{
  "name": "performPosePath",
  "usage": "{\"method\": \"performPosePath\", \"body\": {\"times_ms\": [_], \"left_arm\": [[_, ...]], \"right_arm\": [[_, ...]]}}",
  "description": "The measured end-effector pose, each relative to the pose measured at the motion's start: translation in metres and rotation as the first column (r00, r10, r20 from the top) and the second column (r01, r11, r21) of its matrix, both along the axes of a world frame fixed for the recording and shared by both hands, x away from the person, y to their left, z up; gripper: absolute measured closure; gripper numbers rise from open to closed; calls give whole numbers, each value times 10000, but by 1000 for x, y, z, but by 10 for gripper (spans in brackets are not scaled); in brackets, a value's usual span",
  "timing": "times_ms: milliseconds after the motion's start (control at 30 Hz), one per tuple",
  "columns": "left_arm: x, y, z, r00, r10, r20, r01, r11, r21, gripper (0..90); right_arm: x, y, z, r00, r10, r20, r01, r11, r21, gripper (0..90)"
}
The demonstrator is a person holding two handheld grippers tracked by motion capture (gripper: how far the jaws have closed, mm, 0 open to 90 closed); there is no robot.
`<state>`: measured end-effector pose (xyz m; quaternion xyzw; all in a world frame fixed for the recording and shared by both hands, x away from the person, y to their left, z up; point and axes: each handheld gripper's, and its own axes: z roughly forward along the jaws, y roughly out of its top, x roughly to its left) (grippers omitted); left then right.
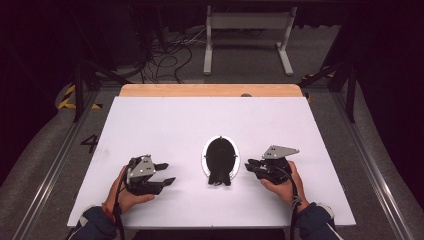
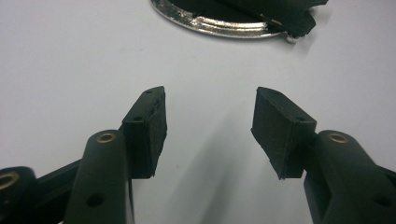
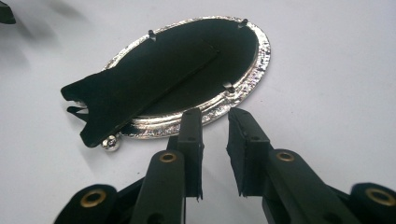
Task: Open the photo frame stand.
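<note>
1. One oval frame [image 1: 220, 161] lies face down mid-bench [image 1: 165, 125], white surface open all round.
2. Left gripper [image 1: 166, 173] sits apart, jaws released.
3. Right gripper [image 1: 249, 165] by the frame's rim, jaws slightly parted, empty.

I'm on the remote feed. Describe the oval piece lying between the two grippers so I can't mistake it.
On the white board, near its front edge, it lies flat midway between both hands. It is an oval picture frame, face down: bright silver rim, black backing, with a black stand flap sticking out one end.
</note>
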<state>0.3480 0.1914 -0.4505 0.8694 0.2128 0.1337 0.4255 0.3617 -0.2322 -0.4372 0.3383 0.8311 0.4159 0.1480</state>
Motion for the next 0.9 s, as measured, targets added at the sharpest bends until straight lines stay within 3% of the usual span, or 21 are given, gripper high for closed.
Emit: {"method": "performPosePath", "body": {"times_ms": [167, 300, 433, 533, 900], "left_arm": [[-1, 18, -7, 9952, 977, -100, -975, 9951, 131, 323], [-1, 23, -9, 9911, 1323, -130, -1320, 9911, 178, 275], [-1, 27, -10, 9892, 1461, -69, -1459, 9891, 220, 243], [-3, 29, -10, 9858, 1662, -247, -1658, 9860, 146, 224], [-1, 28, -12, 9854, 1636, -468, -1634, 9865, 80, 220]], "right_arm": [[-4, 3, 1, 9996, 262, -87, -263, 9996, -40, 725], [-8, 5, -1, 9987, 459, -240, -461, 9989, -92, 719], [-11, 9, 0, 9966, 709, -409, -712, 9975, -43, 700], [-12, 14, -2, 9942, 917, -562, -925, 9957, -112, 694], [-20, 28, -9, 9858, 1390, -942, -1423, 9894, -291, 637]]}}
